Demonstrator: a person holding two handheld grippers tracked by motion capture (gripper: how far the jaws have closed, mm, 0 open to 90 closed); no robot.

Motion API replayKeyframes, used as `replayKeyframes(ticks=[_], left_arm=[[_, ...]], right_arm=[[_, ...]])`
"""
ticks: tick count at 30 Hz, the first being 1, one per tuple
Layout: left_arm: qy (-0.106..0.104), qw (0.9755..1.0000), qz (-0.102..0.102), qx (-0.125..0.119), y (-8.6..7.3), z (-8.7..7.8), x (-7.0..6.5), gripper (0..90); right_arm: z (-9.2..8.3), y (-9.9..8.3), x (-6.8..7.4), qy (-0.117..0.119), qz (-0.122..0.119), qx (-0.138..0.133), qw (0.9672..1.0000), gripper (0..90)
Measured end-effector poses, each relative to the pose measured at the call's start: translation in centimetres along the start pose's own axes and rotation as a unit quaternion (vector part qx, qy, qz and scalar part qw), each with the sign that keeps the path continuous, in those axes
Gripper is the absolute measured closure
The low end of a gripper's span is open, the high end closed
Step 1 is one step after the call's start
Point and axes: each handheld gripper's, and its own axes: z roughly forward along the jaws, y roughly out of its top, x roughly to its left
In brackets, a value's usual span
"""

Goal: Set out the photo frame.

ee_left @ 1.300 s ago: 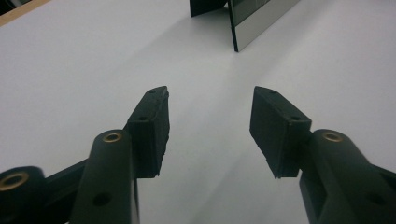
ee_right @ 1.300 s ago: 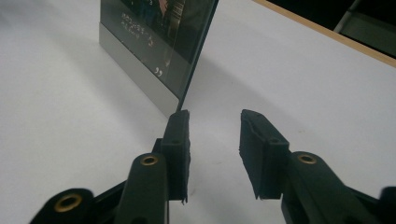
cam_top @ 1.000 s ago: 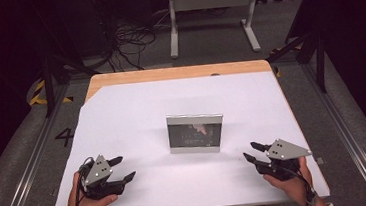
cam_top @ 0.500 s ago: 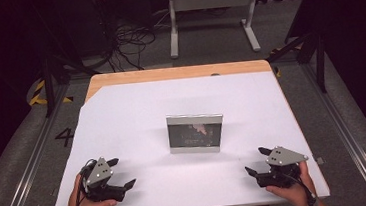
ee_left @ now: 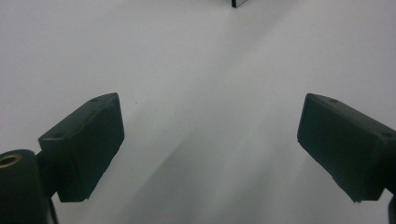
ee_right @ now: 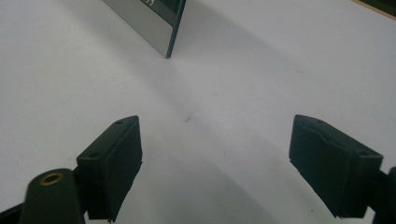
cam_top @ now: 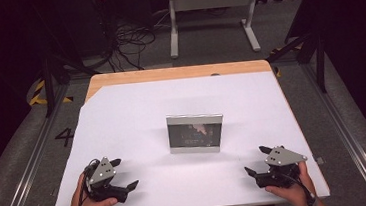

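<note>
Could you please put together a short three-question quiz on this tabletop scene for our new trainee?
1. True or false: the left hand-held gripper has its jaws shut on the mirror.
2. Where does the mirror stand on the white sheet? A) at the far left corner B) near the middle, between the two grippers and farther from the person C) under the right hand-held gripper
3. Fill in: the table's wooden top shows bare along the ___ edge.

Key
1. False: both grippers are open, their jaws having just been opening with nothing between them.
2. B
3. far
</note>
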Motion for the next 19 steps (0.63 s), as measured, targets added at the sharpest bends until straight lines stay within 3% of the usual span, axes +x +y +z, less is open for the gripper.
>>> replayKeyframes(ticks=[19], left_arm=[[0.011,0.9999,-0.003,0.011,0.19,0.68,0.09,7.6]], right_arm=[[-0.18,-0.21,-0.21,0.003,0.008,-0.005,1.0000,17.4]])
